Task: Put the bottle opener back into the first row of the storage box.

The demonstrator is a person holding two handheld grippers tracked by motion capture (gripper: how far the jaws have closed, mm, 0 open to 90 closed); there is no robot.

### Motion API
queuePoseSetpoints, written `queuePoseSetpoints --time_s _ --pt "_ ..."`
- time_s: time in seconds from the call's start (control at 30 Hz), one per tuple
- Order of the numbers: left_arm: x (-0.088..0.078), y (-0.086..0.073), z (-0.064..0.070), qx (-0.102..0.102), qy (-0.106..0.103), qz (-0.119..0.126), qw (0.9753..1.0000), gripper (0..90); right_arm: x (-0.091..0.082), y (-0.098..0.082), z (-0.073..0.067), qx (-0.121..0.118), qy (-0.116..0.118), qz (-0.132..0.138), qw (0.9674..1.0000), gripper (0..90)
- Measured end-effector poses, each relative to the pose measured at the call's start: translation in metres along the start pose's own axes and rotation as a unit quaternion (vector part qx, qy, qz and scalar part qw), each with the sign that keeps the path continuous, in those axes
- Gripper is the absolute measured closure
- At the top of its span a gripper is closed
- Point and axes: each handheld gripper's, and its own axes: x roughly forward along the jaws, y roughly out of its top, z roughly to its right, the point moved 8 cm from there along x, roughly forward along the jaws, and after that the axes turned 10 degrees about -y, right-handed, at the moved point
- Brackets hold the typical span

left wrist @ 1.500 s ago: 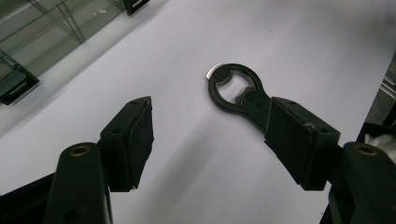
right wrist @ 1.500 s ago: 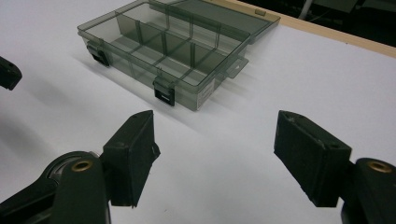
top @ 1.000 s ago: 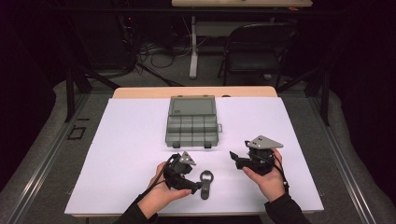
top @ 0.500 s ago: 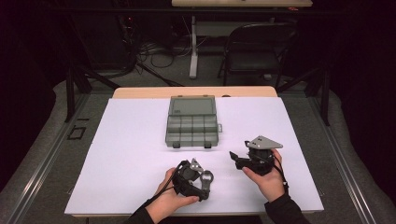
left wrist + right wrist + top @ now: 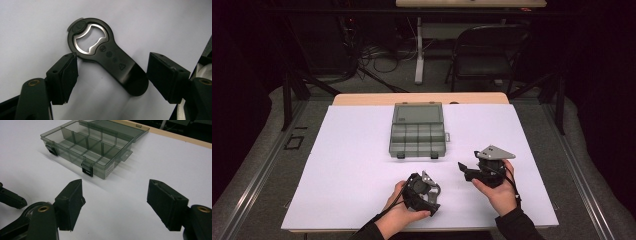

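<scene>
A black bottle opener (image 5: 105, 55) with a metal mouth lies flat on the white table sheet. My left gripper (image 5: 113, 75) hangs right over it, open, one jaw on each side of the opener's handle and neither touching it. In the high view the left gripper (image 5: 426, 196) points down near the front edge and covers the opener. My right gripper (image 5: 464, 170) is held to its right, open and empty, aimed left toward the box. In its own view the right gripper (image 5: 115, 202) has only bare sheet between its jaws.
A translucent grey compartment box (image 5: 418, 131) lies open at the middle of the white sheet (image 5: 342, 150), its lid laid back and its latches (image 5: 87, 171) facing me. Bare sheet lies to the left and right. A chair (image 5: 487, 55) stands beyond the table.
My left gripper has moved right and tipped down over the bottle opener, which it now covers in the high view. The right gripper has stayed put.
</scene>
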Motion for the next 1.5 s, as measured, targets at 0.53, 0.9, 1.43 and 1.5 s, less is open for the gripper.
queuePoseSetpoints --time_s 0.53,0.9,1.43,1.5 --pt "0.006 0.000 0.002 0.004 0.033 -0.020 0.9992 23.9 0.000 0.000 0.000 0.002 0.003 -0.001 1.0000 29.7" --pt "-0.001 -0.001 -0.005 0.016 0.034 -0.032 0.9988 44.4 0.001 0.000 0.000 0.003 0.007 -0.002 1.0000 30.9" --pt "-0.007 0.003 -0.016 0.025 0.019 -0.069 0.9971 64.0 0.002 -0.002 0.000 0.005 0.010 -0.004 0.9999 32.5" --pt "-0.006 0.003 -0.016 0.024 0.016 -0.070 0.9971 62.6 0.002 -0.001 0.000 0.006 0.010 -0.003 0.9999 32.7"
